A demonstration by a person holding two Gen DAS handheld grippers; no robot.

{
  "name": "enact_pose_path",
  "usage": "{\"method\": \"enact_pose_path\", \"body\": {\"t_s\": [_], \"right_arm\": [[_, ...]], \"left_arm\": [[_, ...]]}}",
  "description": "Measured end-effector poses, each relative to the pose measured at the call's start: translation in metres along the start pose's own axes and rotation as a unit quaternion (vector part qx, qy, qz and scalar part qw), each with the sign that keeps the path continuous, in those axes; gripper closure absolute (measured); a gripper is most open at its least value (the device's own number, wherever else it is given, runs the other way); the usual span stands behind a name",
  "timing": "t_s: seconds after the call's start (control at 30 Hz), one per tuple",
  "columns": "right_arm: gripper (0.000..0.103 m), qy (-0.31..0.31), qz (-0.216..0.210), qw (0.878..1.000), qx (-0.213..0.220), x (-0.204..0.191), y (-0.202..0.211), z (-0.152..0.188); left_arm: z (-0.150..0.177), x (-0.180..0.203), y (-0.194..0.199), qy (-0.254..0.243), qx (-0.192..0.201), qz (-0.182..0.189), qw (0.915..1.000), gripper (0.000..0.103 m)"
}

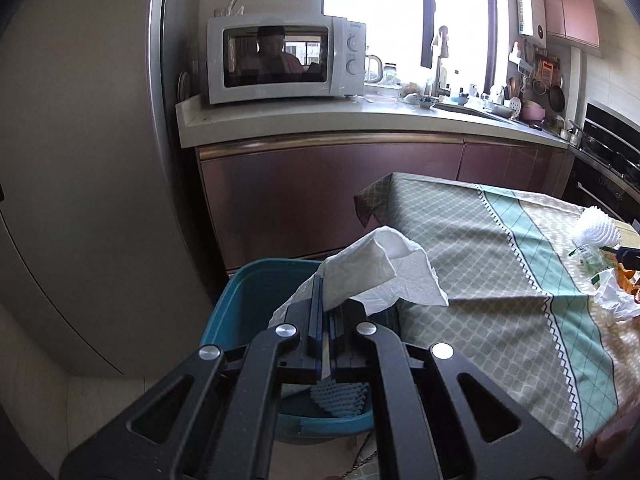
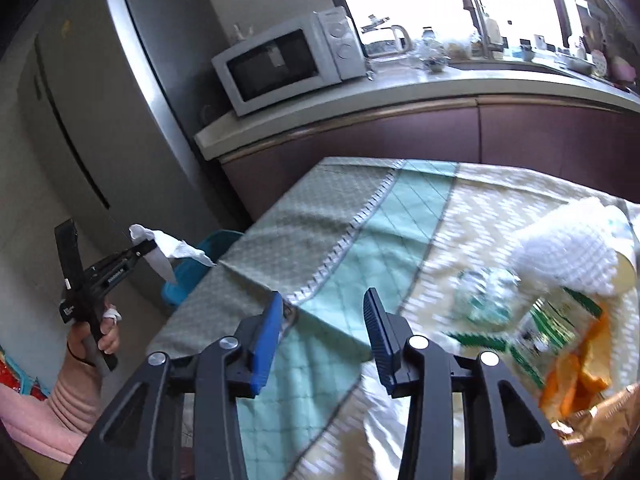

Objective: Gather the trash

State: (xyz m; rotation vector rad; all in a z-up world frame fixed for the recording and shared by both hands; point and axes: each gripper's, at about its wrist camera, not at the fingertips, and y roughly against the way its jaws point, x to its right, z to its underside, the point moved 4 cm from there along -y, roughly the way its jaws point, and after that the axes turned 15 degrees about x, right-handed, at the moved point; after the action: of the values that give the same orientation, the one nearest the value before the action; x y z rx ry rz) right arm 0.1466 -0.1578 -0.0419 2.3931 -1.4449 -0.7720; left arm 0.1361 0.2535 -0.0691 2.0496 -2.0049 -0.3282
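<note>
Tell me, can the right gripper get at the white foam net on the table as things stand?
Probably yes. The right gripper is open and holds nothing, and the white foam net lies ahead to its right on the tablecloth, uncovered, with only loose wrappers beside it.

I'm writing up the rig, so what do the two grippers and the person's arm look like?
Both are black, angular linkage frames with silver round pivot bolts. The right gripper has bright blue ribbed pads; the left gripper has dark blue ones. The left hand shows a bandaged fingertip and ribbed pink sleeve.
</note>
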Motion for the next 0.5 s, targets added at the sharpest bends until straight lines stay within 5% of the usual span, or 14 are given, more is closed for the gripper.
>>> {"method": "enact_pose_path", "body": {"t_s": [0.17,0.27,0.37,0.5], "right_arm": [[0.043,0.024,0.06,0.997,-0.038,0.016,0.01,0.024],[0.044,0.039,0.074,0.995,-0.058,0.02,0.005,0.036],[0.073,0.044,0.068,0.994,-0.077,0.019,-0.004,0.044],[0.093,0.055,0.051,0.995,-0.073,0.006,-0.011,0.04]], "left_arm": [[0.025,-0.006,-0.029,-0.002,-0.04,-0.012,0.9991,0.101],[0.041,-0.007,-0.044,-0.002,-0.067,-0.019,0.9975,0.101],[0.058,-0.008,-0.056,-0.006,-0.095,-0.028,0.9951,0.1],[0.072,-0.011,-0.06,-0.004,-0.113,-0.029,0.9932,0.096]]}}
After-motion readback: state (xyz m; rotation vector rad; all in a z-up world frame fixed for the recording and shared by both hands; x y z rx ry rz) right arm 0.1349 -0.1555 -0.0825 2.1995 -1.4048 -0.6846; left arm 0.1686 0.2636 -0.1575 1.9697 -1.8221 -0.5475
